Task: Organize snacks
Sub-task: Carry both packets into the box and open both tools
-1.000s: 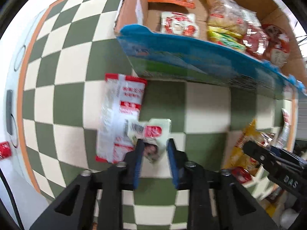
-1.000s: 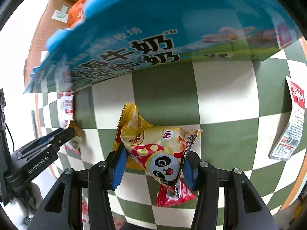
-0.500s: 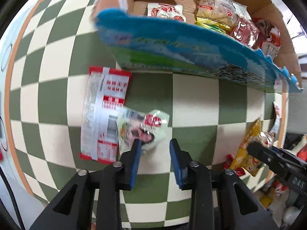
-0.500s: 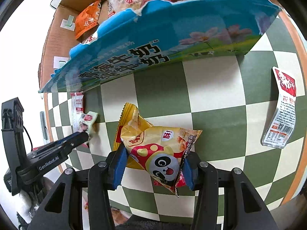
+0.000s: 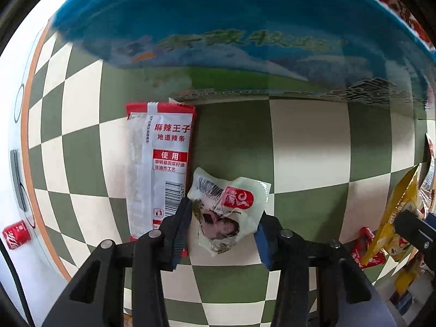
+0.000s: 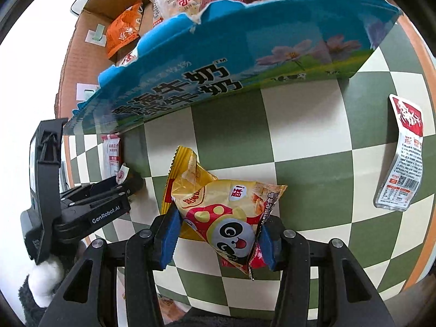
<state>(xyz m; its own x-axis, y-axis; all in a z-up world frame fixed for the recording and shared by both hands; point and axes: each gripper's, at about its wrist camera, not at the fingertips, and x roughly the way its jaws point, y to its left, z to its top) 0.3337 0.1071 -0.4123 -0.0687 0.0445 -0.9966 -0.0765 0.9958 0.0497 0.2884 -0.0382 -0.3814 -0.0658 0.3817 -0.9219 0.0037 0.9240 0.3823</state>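
Observation:
My left gripper (image 5: 222, 235) is open around a small crumpled white snack packet (image 5: 227, 212) that lies on the checkered cloth, the jaws on either side of it and wider than it. A long red-and-white spicy strip packet (image 5: 158, 169) lies just left of it. My right gripper (image 6: 218, 241) is shut on a yellow panda snack bag (image 6: 223, 209), held above the table. The blue milk carton box (image 6: 231, 62) stands behind, holding several snack packets (image 6: 174, 2). The left gripper also shows in the right wrist view (image 6: 128, 182).
A red-and-white packet (image 6: 403, 152) lies at the table's right side. A small red packet (image 5: 368, 250) lies under the yellow bag in the left wrist view. The table's orange border (image 5: 26, 125) and white edge run along the left.
My left gripper has opened wider and come down around the small white packet, closer to the box. My right gripper has lifted the panda bag a little; the box's inside shows more.

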